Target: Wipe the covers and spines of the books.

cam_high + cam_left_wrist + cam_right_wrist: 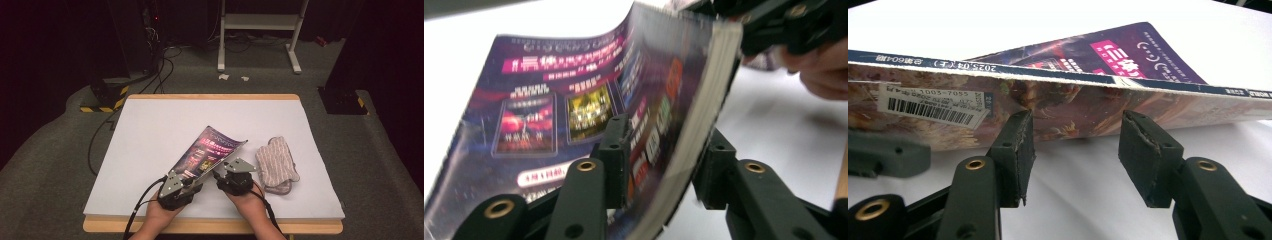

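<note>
Purple glossy magazine (207, 152), cover bowed, tilted up on its edge near the table's front

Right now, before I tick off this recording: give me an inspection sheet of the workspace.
Surface: white table top with a wooden edge, bare away from the things.
Job's things: purple magazine, bowed and tilted, raised at the near end.
Clutter: striped cloth lying right of the magazine.
Grippers: left tool straddles the magazine's edge, jaws apart, not pressing; right tool open, just below the spine.
Cables: a black cable trails from the left tool; more lie on the floor beyond.
Surroundings: grey carpet, dark curtains, a white stand behind the table.
</note>
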Demonstrator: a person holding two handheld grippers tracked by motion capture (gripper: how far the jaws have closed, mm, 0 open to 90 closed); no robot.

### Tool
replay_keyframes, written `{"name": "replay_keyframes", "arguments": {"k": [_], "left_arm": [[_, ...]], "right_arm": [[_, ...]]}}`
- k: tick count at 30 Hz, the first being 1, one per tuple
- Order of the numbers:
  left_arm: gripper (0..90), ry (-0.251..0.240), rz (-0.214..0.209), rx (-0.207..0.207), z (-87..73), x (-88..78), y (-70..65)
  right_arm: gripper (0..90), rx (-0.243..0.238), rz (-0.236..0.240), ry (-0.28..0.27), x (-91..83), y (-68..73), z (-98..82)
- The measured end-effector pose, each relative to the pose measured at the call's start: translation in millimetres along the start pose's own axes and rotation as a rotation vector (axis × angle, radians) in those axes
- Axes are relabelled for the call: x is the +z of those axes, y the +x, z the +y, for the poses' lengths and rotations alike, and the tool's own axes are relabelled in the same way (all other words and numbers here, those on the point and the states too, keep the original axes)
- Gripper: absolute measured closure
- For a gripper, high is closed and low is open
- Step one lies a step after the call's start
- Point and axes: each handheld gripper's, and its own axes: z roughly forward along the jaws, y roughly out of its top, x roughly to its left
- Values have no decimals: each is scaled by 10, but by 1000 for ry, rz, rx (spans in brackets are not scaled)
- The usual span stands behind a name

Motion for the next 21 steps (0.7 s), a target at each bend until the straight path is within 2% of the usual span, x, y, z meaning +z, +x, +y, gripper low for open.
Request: {"name": "replay_keyframes", "arguments": {"k": [2, 6, 8, 9, 10, 12, 14, 19, 20, 21], "left_arm": [[601, 8, 8, 5, -12, -4, 4], [606, 20, 22, -28, -28, -14, 44], [668, 34, 21, -63, -30, -4, 75], [689, 34, 21, -63, -30, -4, 75], [706, 35, 9, -91, -32, 1, 107], [717, 37, 4, -101, -33, 2, 116], [761, 37, 9, -98, -32, 3, 112], [793, 31, 19, -72, -27, 1, 96], [793, 28, 17, -66, -24, -5, 105], [805, 15, 6, -77, -18, -11, 134]], "right_arm": [[479, 0, 2, 1, 8, 4, 5], [479, 1, 9, -4, 32, 13, 25], [476, 0, 16, -3, 44, 15, 34], [476, 0, 16, -3, 44, 15, 34], [475, 0, 16, 0, 54, 14, 31], [476, 3, 18, 0, 59, 12, 30], [474, 5, 20, 3, 61, 7, 23], [502, 3, 31, -11, -20, -23, 14], [499, -3, 39, -9, -51, -43, 12], [488, 6, 40, -3, -121, -98, 5]]}}
